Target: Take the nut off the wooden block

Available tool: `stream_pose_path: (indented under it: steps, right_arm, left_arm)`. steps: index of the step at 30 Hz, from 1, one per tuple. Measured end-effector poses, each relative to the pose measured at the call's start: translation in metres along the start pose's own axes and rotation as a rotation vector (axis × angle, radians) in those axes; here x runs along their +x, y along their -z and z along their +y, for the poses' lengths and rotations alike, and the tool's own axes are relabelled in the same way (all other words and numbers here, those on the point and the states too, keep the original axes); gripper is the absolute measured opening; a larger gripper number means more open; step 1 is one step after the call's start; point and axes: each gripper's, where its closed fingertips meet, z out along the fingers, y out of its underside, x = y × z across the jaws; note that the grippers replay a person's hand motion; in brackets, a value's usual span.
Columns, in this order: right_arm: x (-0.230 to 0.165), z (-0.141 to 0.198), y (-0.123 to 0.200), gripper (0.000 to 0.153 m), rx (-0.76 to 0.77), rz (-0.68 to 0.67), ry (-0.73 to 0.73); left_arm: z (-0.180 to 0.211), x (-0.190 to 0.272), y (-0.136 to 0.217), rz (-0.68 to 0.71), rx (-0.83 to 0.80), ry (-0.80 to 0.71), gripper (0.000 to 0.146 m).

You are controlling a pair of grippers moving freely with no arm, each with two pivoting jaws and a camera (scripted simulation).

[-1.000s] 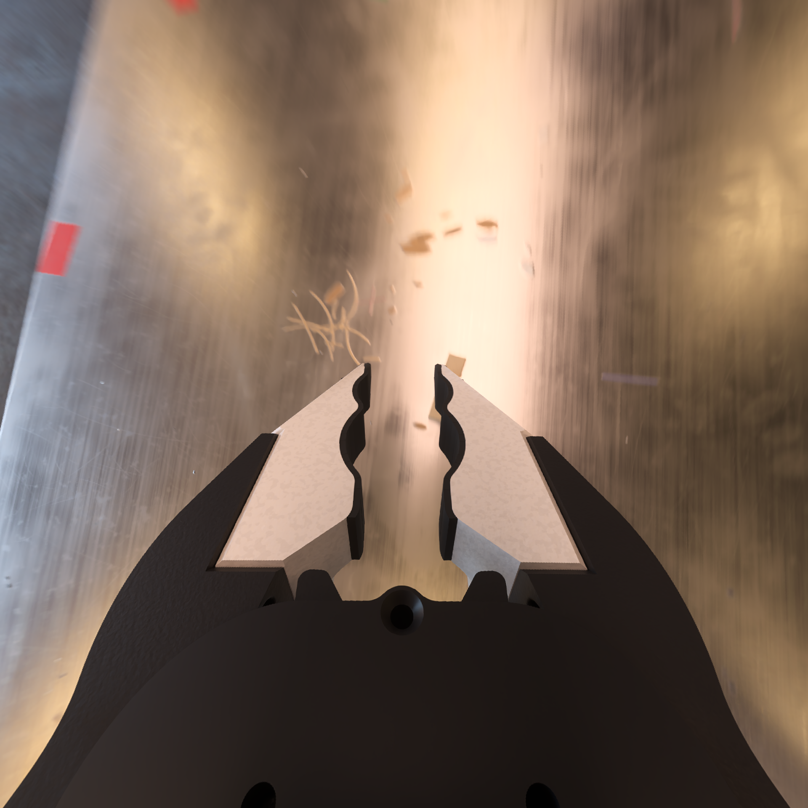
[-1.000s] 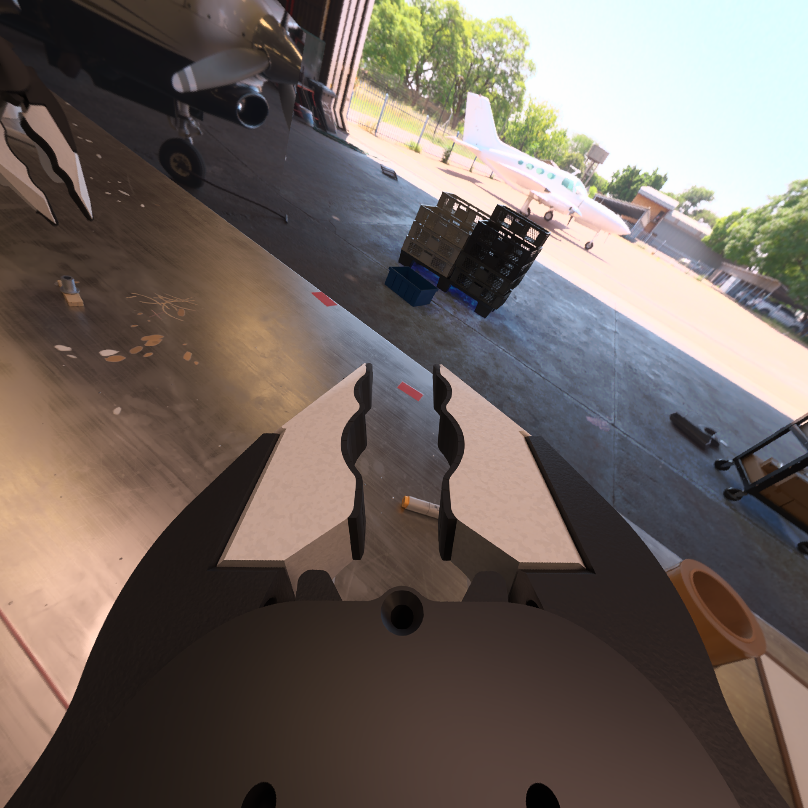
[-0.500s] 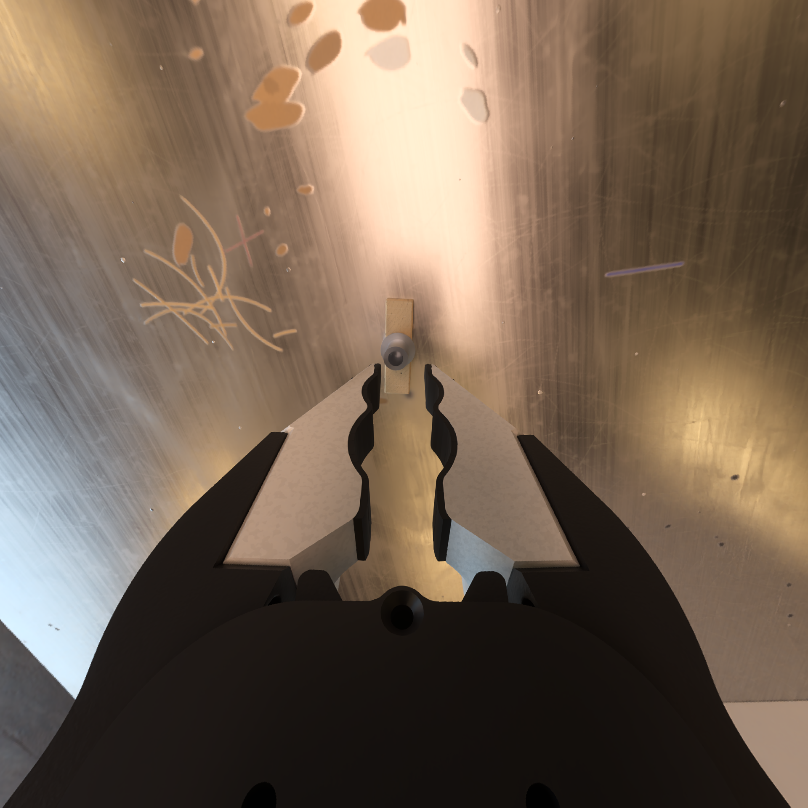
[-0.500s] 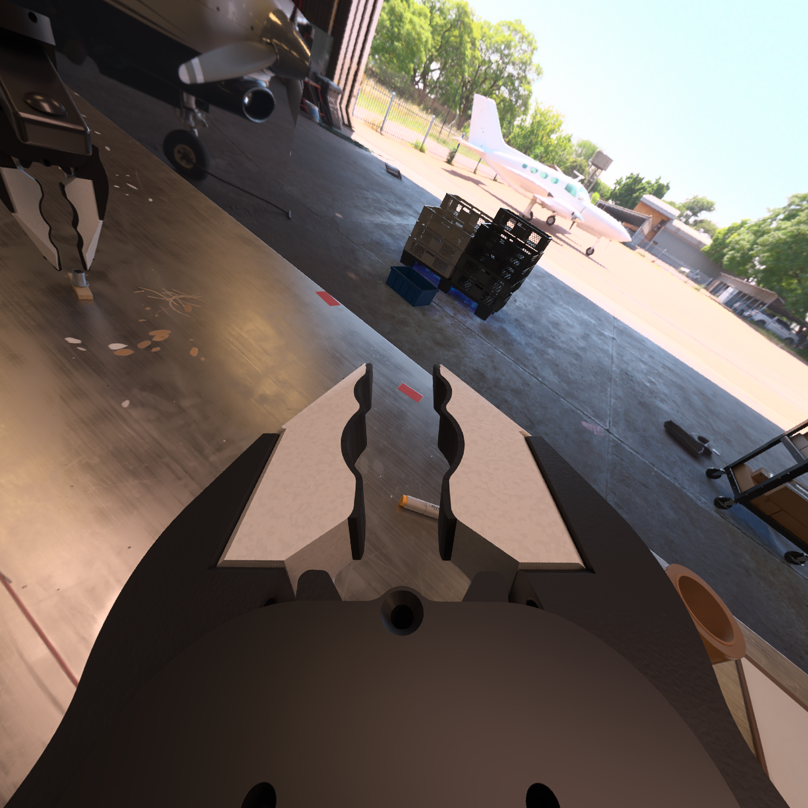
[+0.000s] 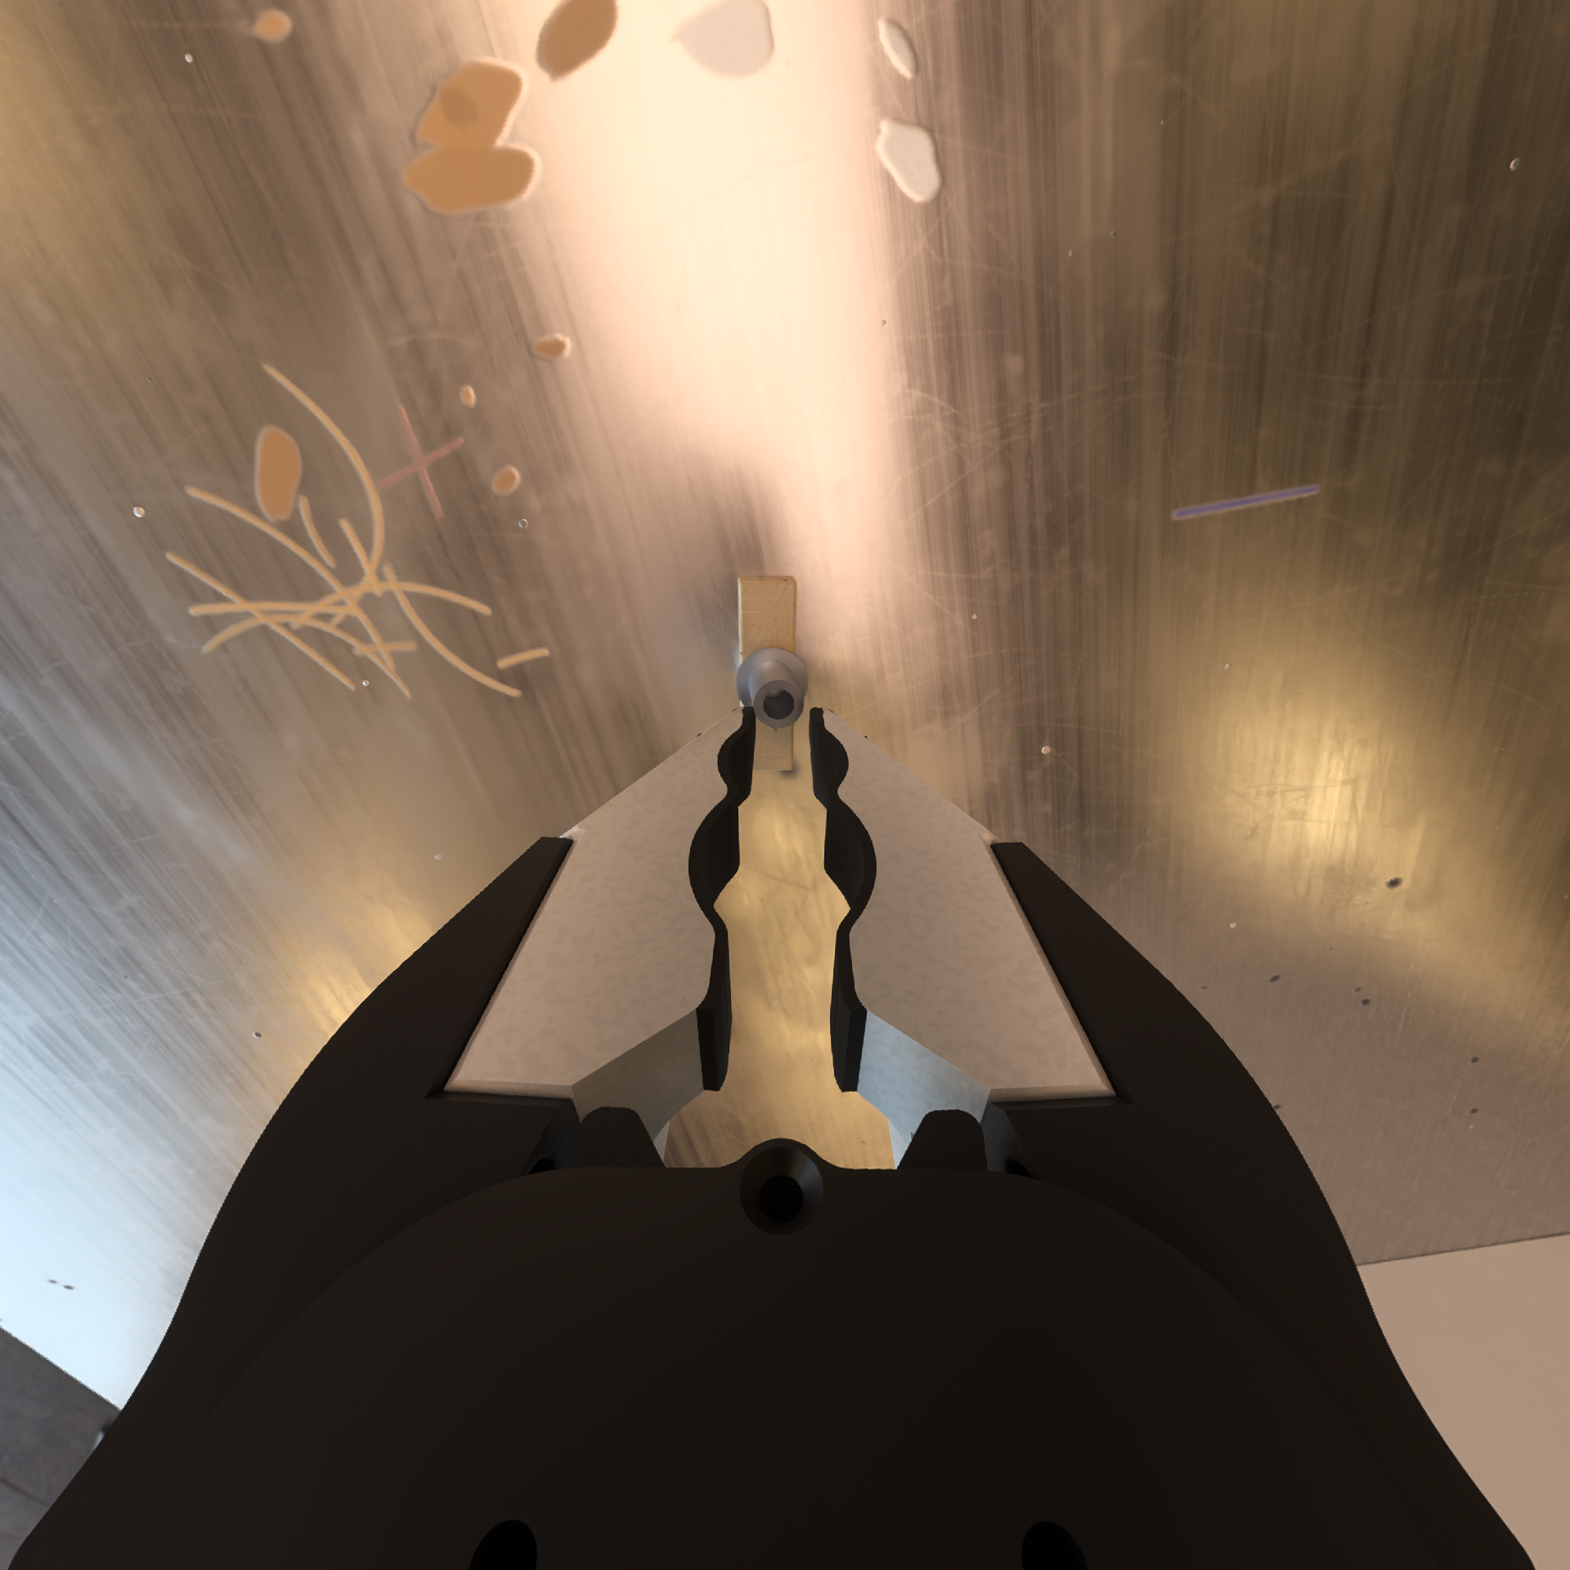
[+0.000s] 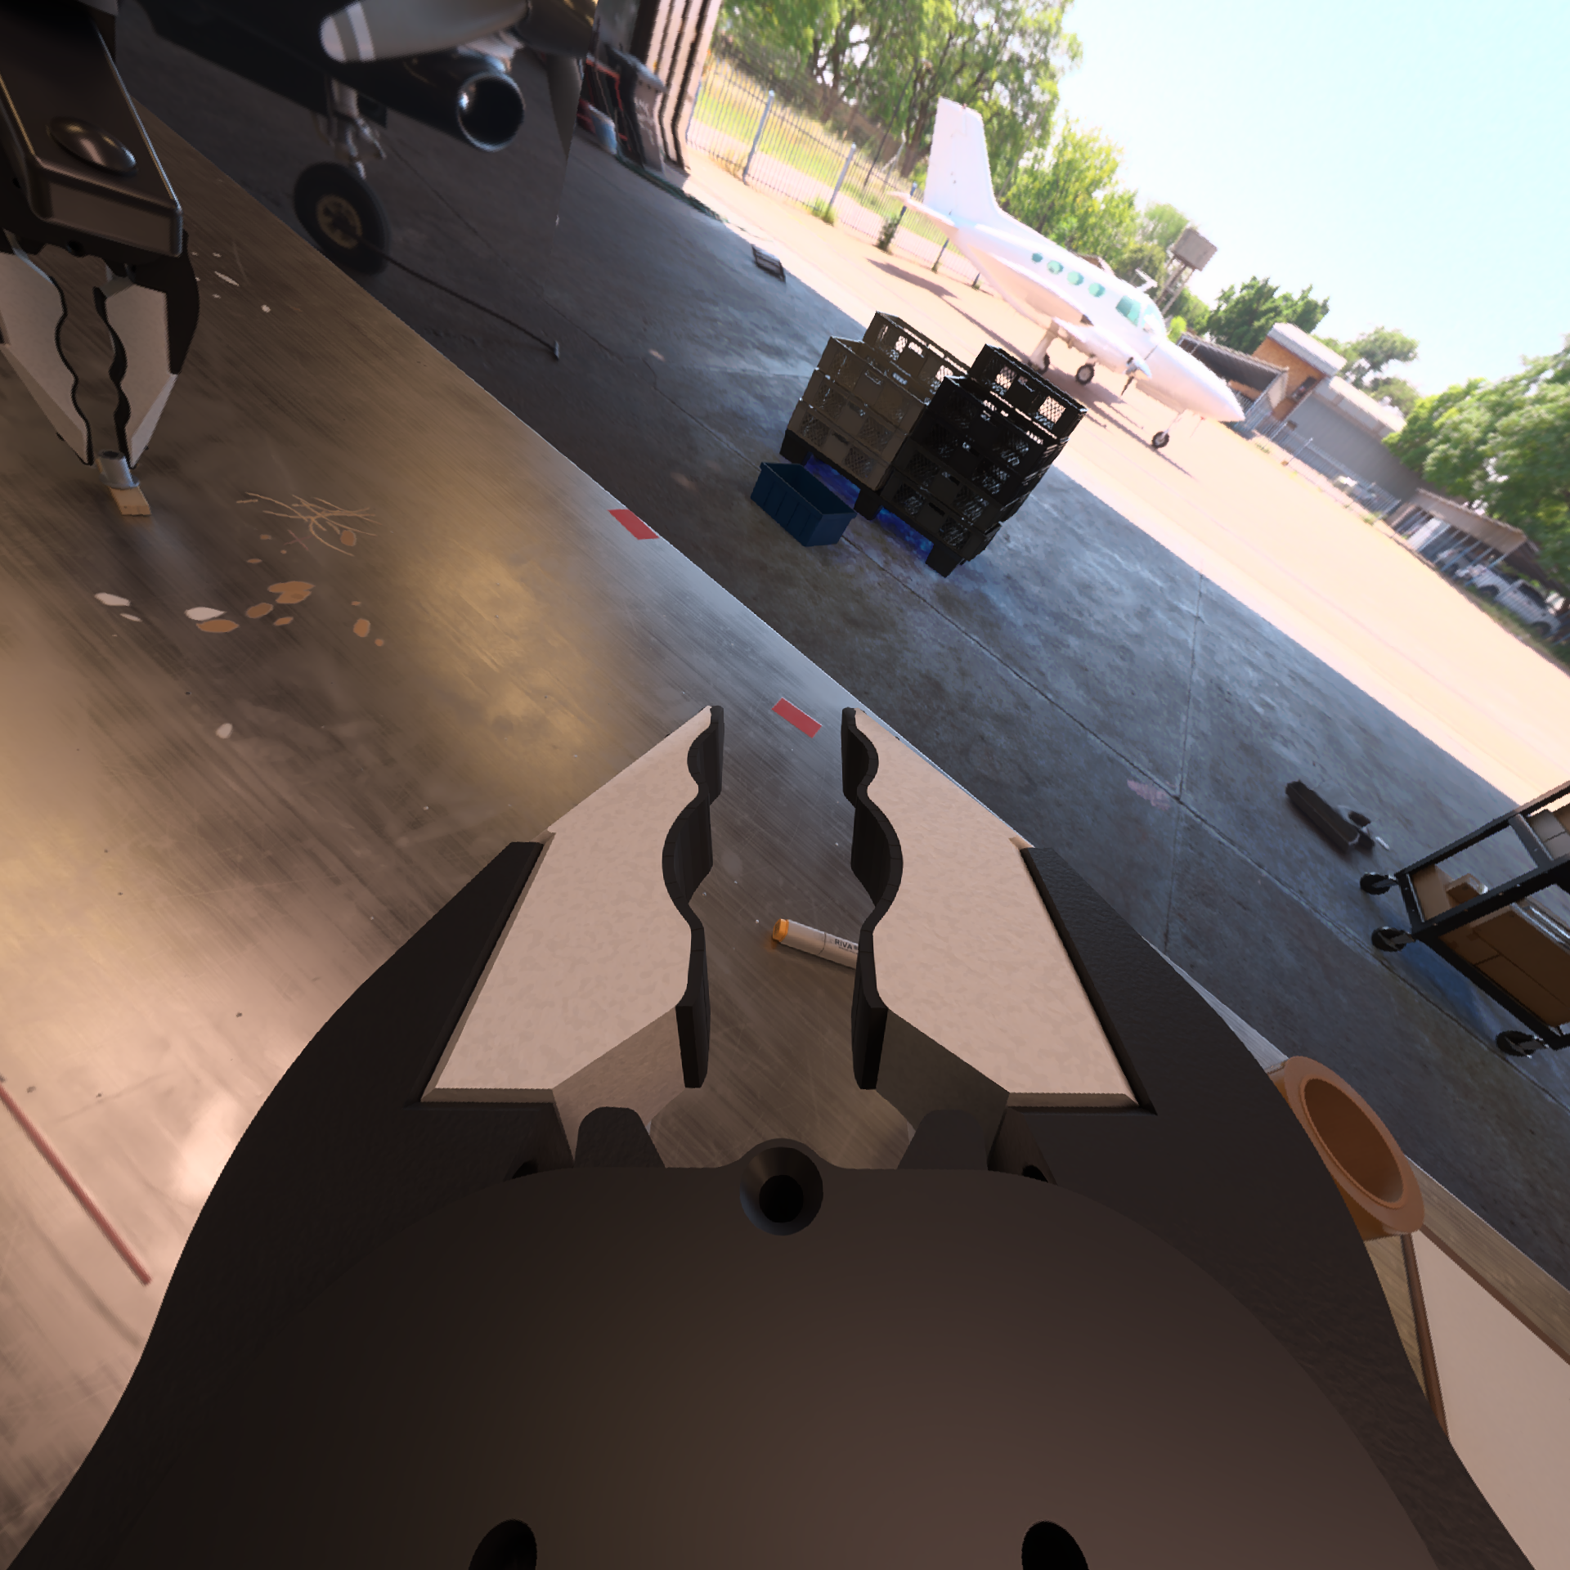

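Observation:
A small grey nut (image 5: pixel 773 684) stands upright on a thin wooden block (image 5: pixel 767 612) that lies flat on the metal table (image 5: pixel 1189 765). My left gripper (image 5: pixel 780 718) points down at it, its jaws narrowed close on either side of the nut's top. In the right wrist view the left gripper (image 6: pixel 109 454) is at the far left, tips at the nut (image 6: pixel 112 467) over the block (image 6: pixel 132 503). My right gripper (image 6: pixel 782 722) is open and empty, hovering far from the block near the table's edge.
Wood shavings (image 5: pixel 340 595) and chips (image 5: pixel 471 144) lie around the block. A marker (image 6: pixel 811 939) lies under my right gripper. An orange cup (image 6: pixel 1351 1147) stands at the right. Red tape (image 6: pixel 796 716) marks the table's edge; crates (image 6: pixel 926 442) stand on the floor beyond.
My left gripper swung over the block, came down onto the nut and narrowed its jaws around it. The right gripper has barely moved.

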Motion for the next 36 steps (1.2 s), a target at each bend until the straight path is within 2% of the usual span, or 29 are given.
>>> stream_pose_path:
  steps: [6,14,20,23,28,31,33,36]
  right_arm:
    - [0.004,0.009,0.001,0.028,-0.029,0.006,-0.006]
    - [0.007,0.019,0.0,0.028,-0.054,0.005,-0.017]
    - [0.004,0.026,-0.004,0.028,-0.096,0.0,0.005]
    - [0.001,0.027,-0.007,0.028,-0.098,-0.006,0.009]
    - [-0.005,0.025,-0.013,0.028,-0.082,-0.028,0.002]
    - [-0.013,0.019,-0.02,0.028,-0.054,-0.056,-0.007]
    - [-0.023,0.01,-0.025,0.028,-0.022,-0.079,-0.003]
    - [-0.051,-0.016,-0.036,0.028,0.084,-0.159,-0.008]
  left_arm:
    - [0.0,-0.005,0.0,0.012,0.01,0.004,0.01]
    - [0.007,-0.014,0.007,-0.044,-0.003,0.022,0.01]
    - [0.008,-0.033,0.027,-0.202,0.054,0.079,0.01]
    - [0.0,-0.046,0.051,-0.333,0.171,0.146,0.01]
    - [-0.04,-0.044,0.108,-0.519,0.536,0.194,0.01]
    - [-0.061,-0.034,0.13,-0.608,0.636,0.178,0.01]
    - [-0.078,-0.023,0.136,-0.607,0.685,0.166,0.01]
    - [-0.115,-0.006,0.144,-0.51,0.829,0.209,0.01]
